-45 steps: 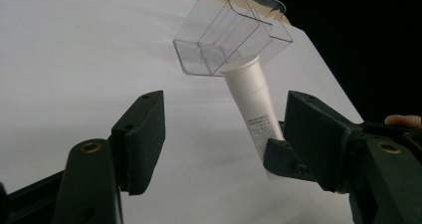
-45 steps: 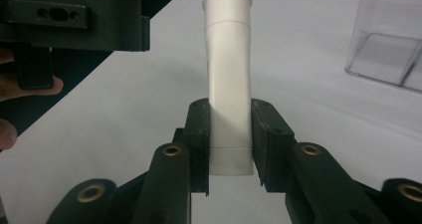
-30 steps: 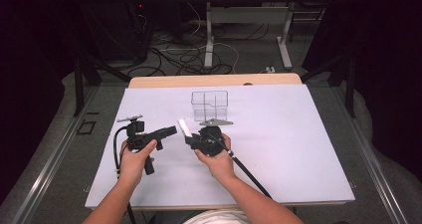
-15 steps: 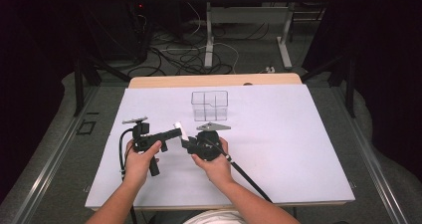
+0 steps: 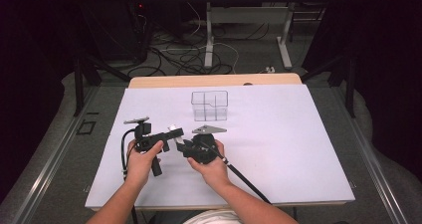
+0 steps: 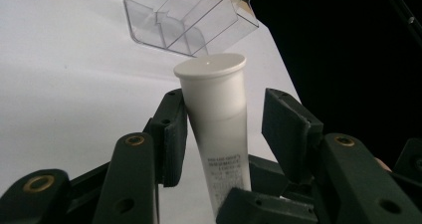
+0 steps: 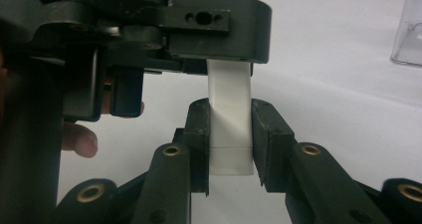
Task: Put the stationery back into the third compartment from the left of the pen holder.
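Both tongs low over the near part of the surface point(image 5: 298, 149), tips meeting around one white tube point(image 6: 217, 129). Right tongs point(image 7: 230, 134) clenched on the tube's flat crimped end, pads pressed to both sides. Left tongs point(image 6: 224, 129) spread around the tube's middle: one pad touching it, the other standing clear, so released rather than gripping. Tube held off the surface between the two, capped end pointing out along the left tongs, toward the clear compartmented box point(image 5: 209, 105) farther back near the middle.

Likely a handover, judged from the poses. Risks from here: right tongs letting go before the left ones close, dropping the tube onto the surface; a grip on the soft crimp alone letting the tube swing or twist; left tongs closing off-centre and pushing the tube sideways; hard squeezing denting the soft wall or forcing the cap.

Small grey print low on the tube in the left gripper view, several lines, too small to read. No brand made out.
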